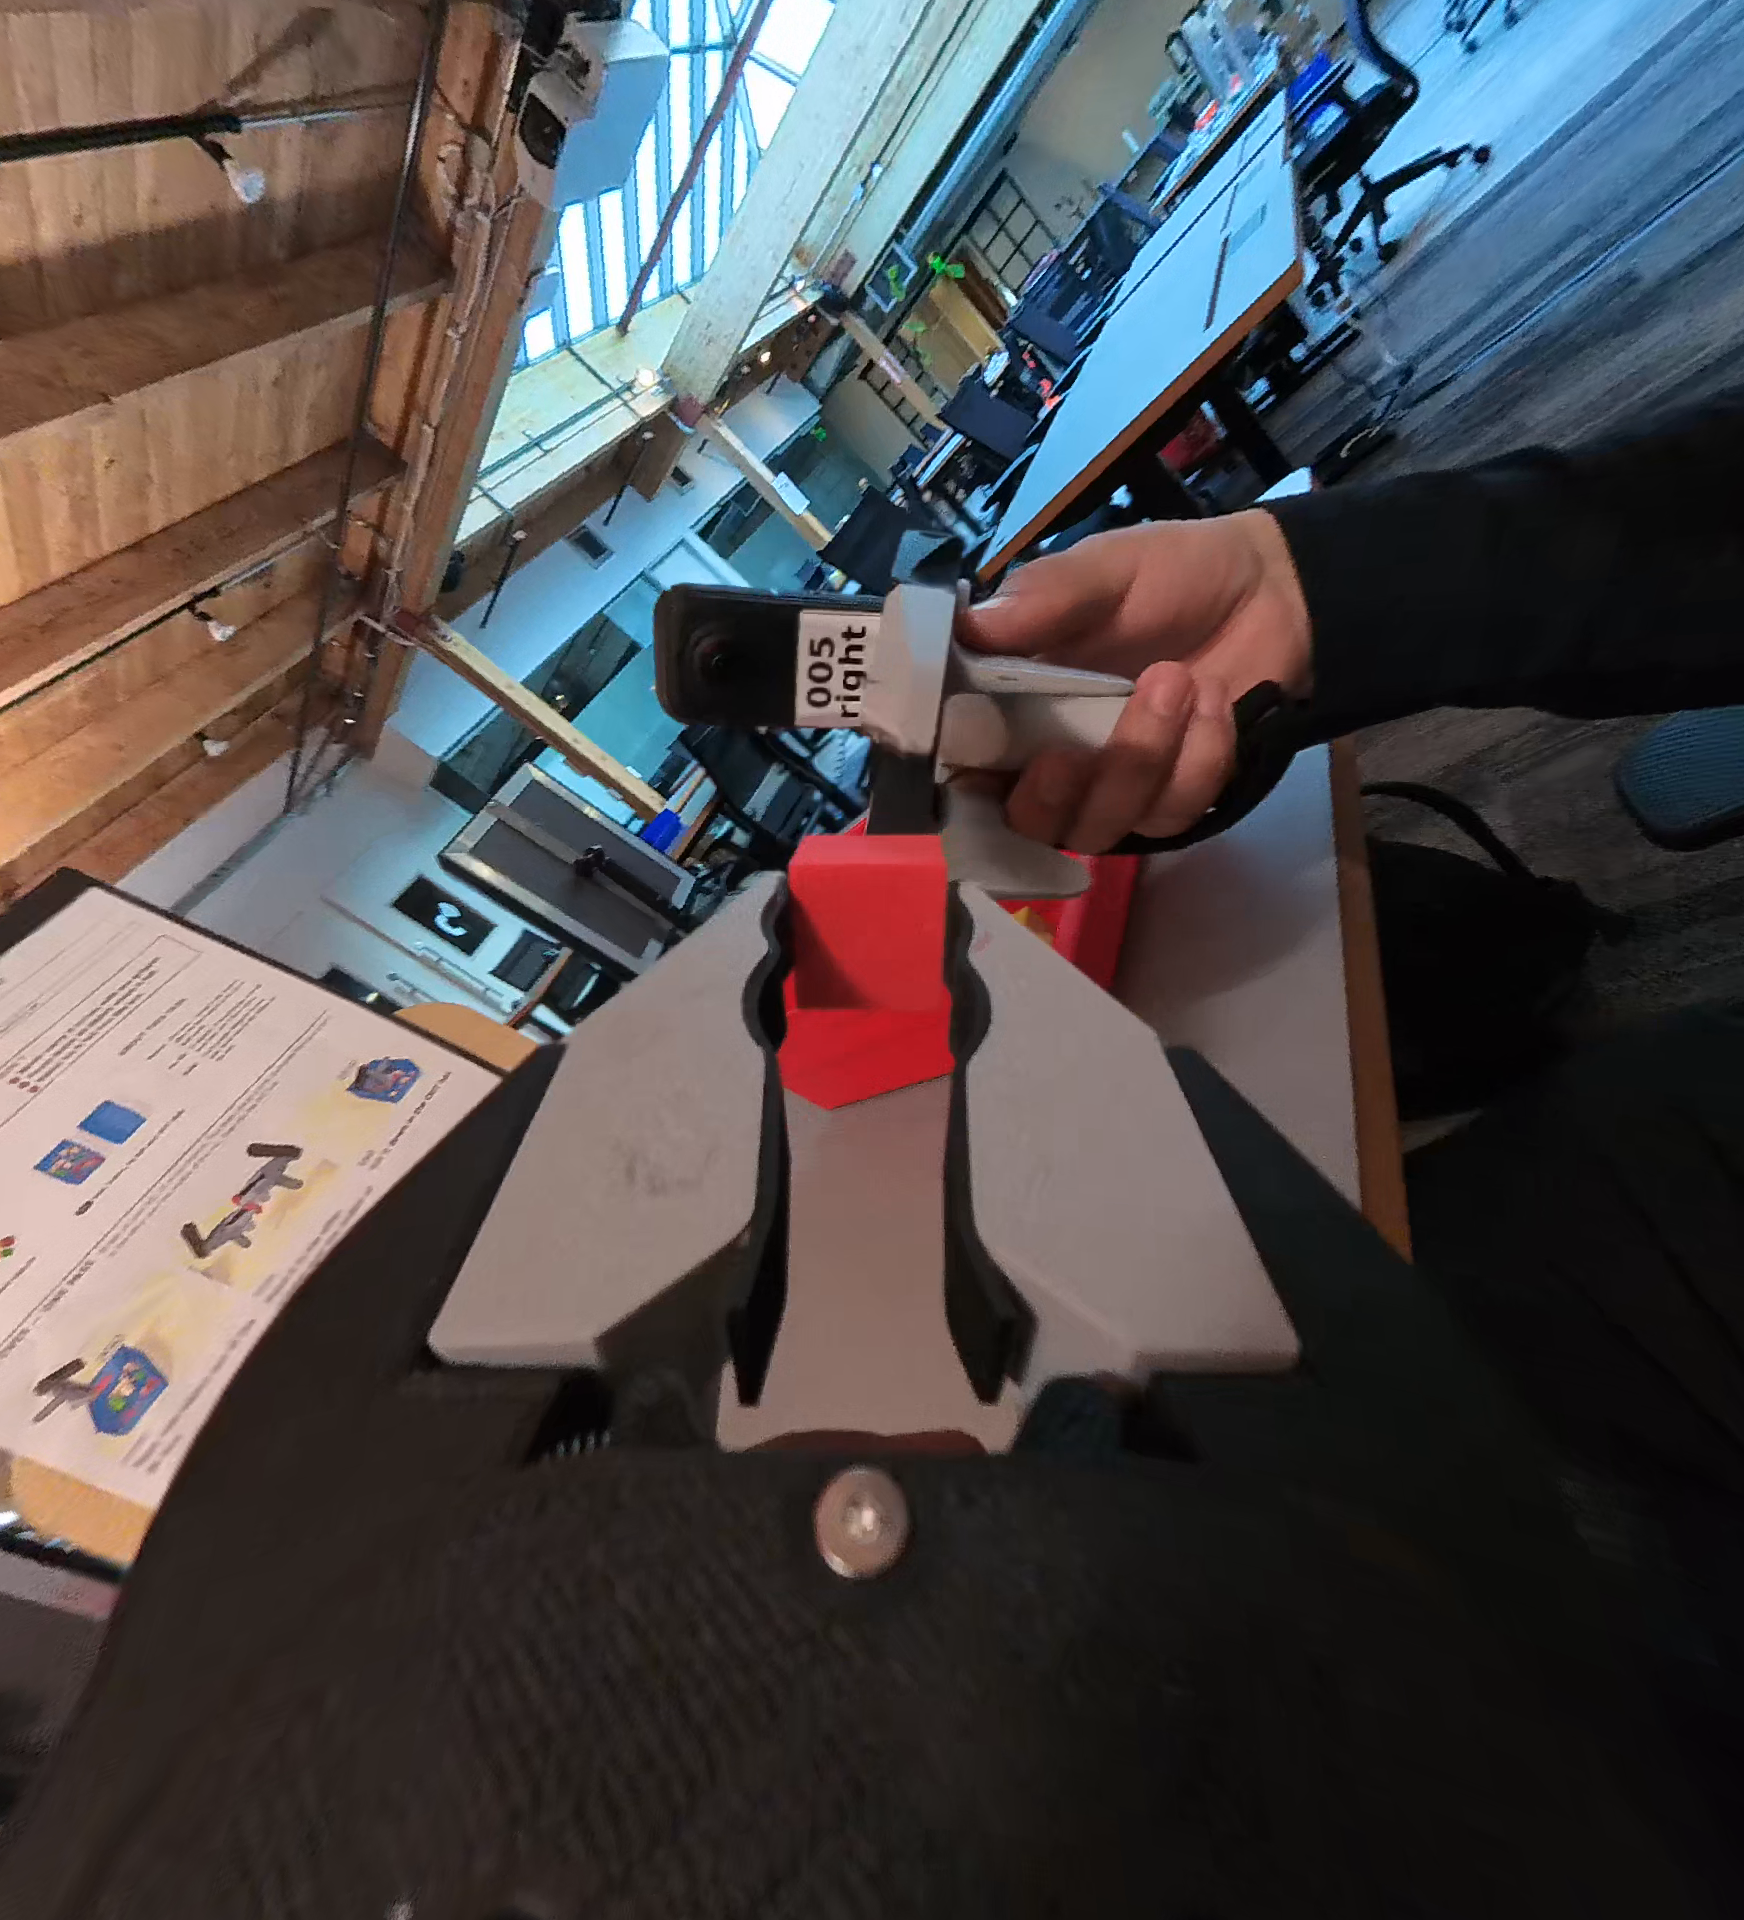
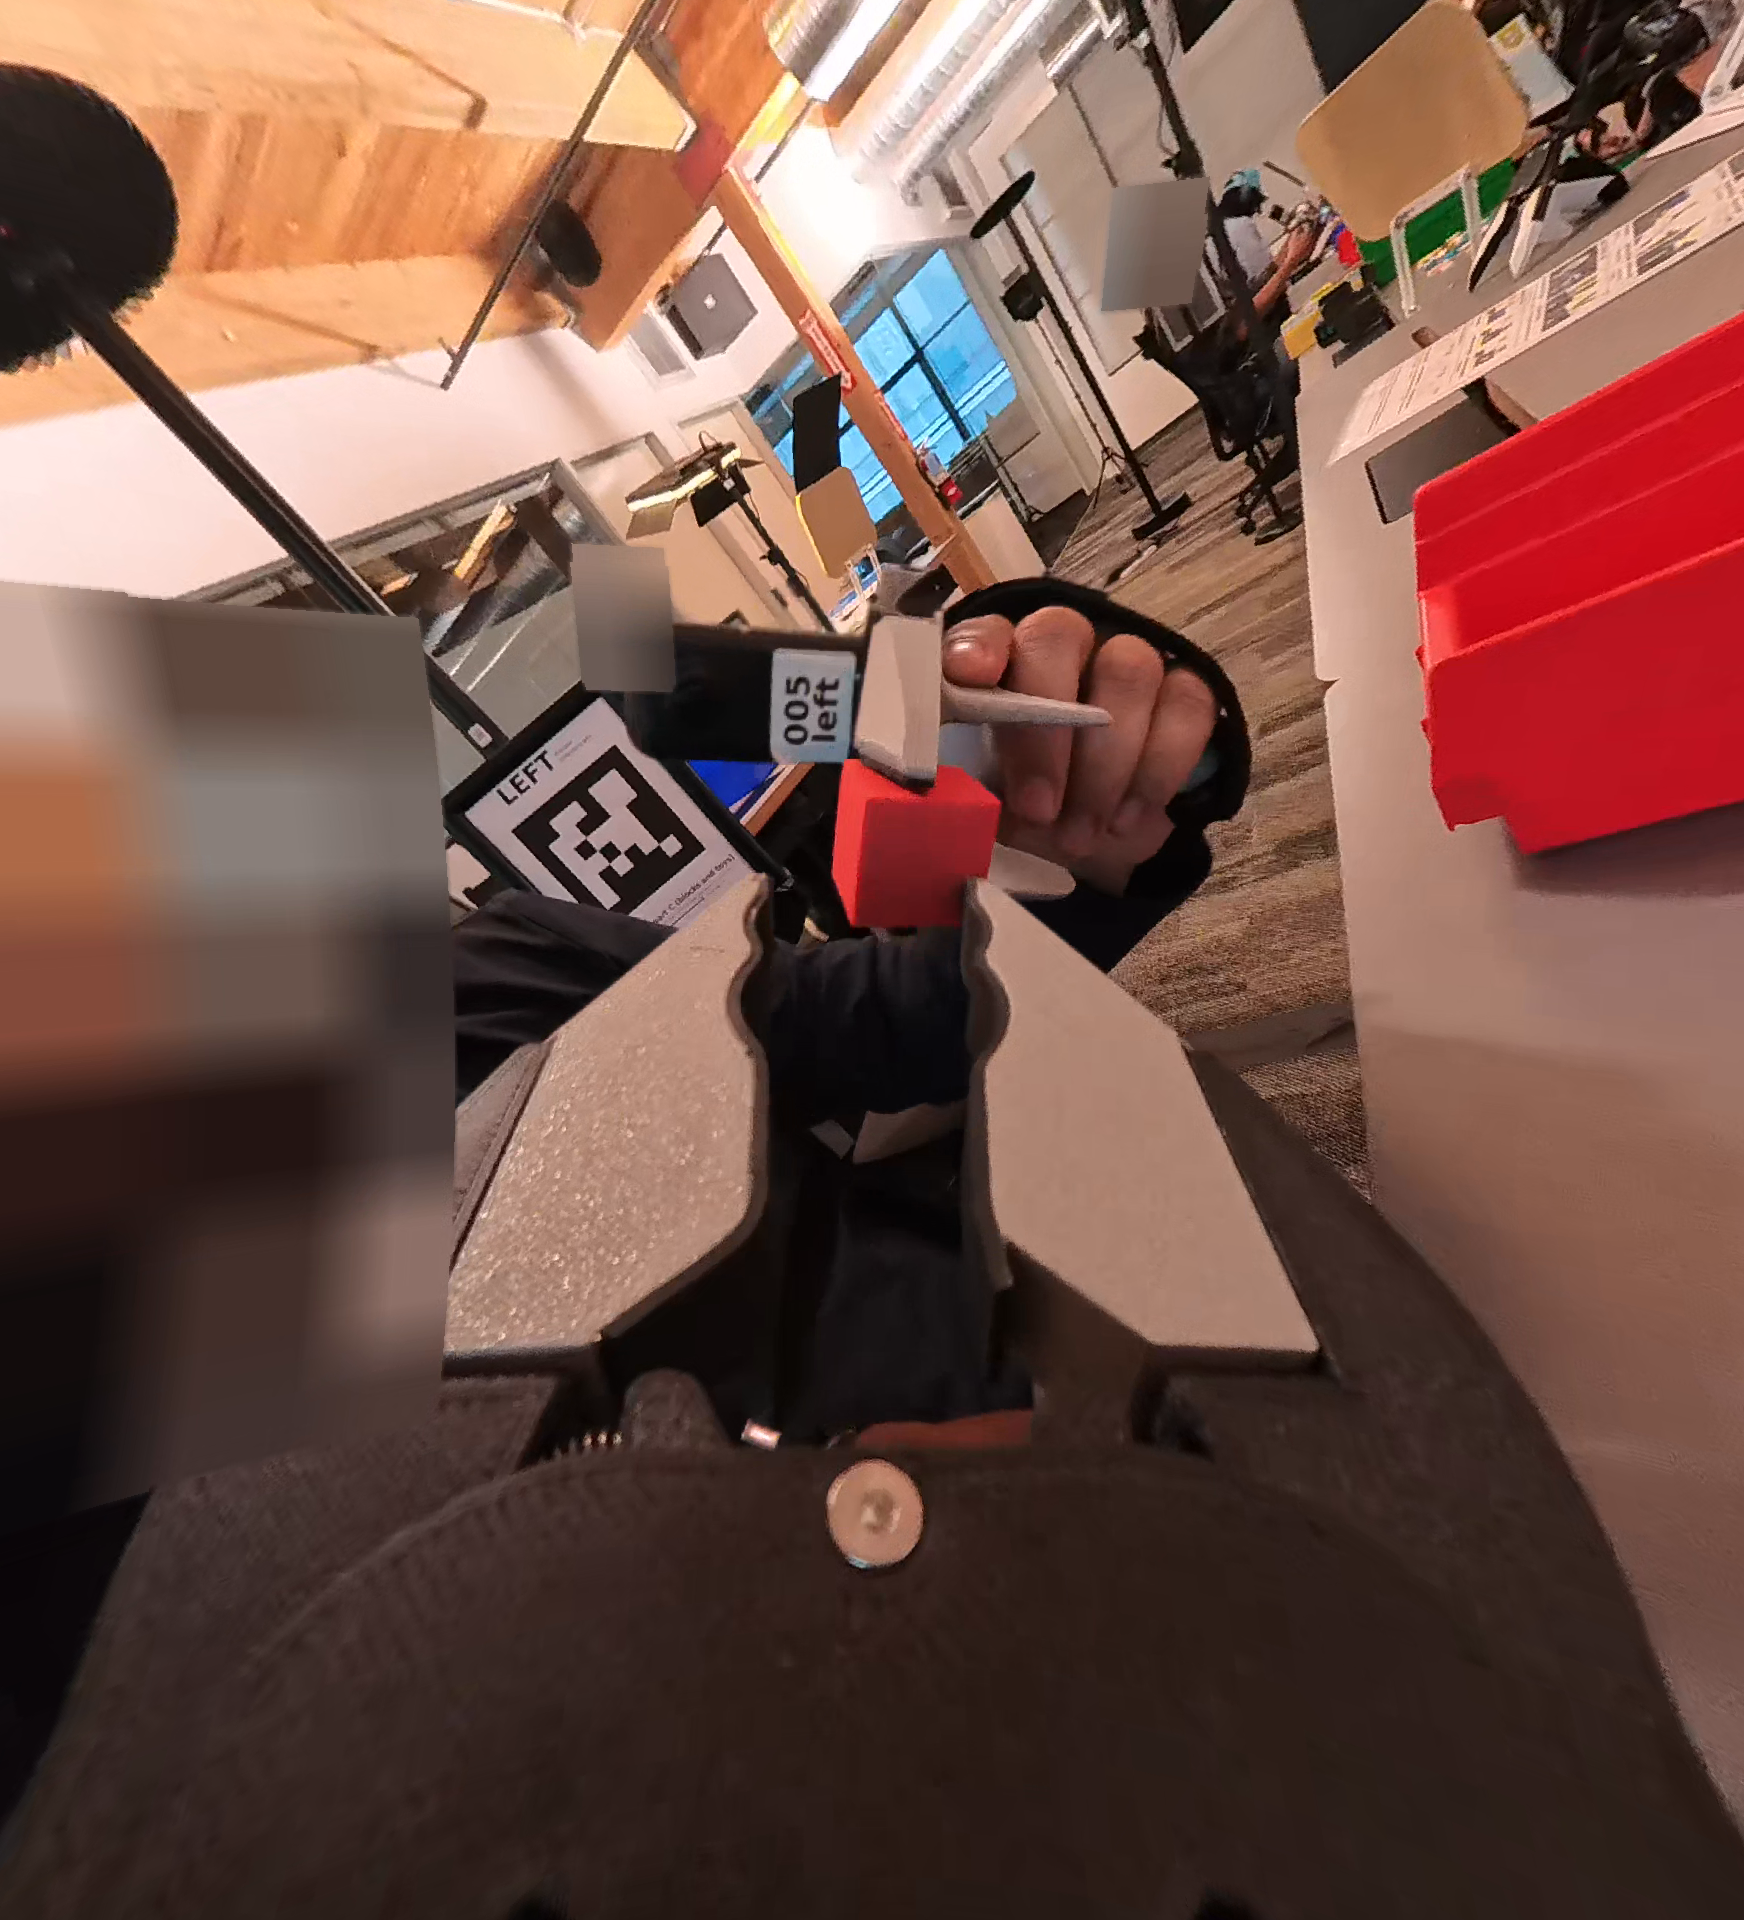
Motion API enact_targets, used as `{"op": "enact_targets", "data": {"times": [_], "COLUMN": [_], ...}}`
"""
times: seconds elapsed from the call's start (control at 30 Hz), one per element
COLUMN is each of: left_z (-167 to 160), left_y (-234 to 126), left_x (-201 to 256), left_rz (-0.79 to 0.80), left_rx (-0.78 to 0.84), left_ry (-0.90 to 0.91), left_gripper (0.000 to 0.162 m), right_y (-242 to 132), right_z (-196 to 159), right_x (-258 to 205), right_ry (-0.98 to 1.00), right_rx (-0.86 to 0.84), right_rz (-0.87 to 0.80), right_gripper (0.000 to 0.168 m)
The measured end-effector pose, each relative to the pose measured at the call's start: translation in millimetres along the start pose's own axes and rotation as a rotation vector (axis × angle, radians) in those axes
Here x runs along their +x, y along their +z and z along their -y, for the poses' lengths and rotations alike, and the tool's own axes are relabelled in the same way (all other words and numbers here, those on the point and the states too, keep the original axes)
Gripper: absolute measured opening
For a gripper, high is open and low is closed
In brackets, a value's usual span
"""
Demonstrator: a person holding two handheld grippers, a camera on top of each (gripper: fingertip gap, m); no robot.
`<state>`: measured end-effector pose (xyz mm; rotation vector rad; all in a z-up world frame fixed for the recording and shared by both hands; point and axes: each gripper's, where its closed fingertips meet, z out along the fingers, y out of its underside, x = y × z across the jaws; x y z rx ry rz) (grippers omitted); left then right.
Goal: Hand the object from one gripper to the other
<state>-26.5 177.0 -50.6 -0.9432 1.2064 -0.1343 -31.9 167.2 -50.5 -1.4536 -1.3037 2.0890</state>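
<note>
Red cube (image 1: 868, 977): my left fingers (image 1: 660, 1091) are clamping it aloft near the worktop (image 2: 1574, 1039) edge. My right fingers (image 2: 639, 1122) are gaping wide and empty, the cube sitting just beyond their tips.

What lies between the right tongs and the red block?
Nothing: the right wrist view shows a bare stretch, the red block, in the left tongs, just beyond the open right tongs.
</note>
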Motion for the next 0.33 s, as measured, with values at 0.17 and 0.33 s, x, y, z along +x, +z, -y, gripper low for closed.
{"op": "enact_targets", "data": {"times": [0.17, 0.33], "left_z": [-1, -3], "left_y": [2, 4], "left_x": [0, 3], "left_rz": [0.047, 0.05], "left_rx": [-0.013, -0.016], "left_ry": [0.04, 0.037], "left_gripper": [0.025, 0.025], "right_y": [-1, 0], "right_z": [0, -5], "right_x": [7, 21], "right_ry": [0.025, 0.023], "right_rx": [0.011, -0.018], "right_rz": [-0.008, -0.089], "right_gripper": [0.025, 0.045]}}
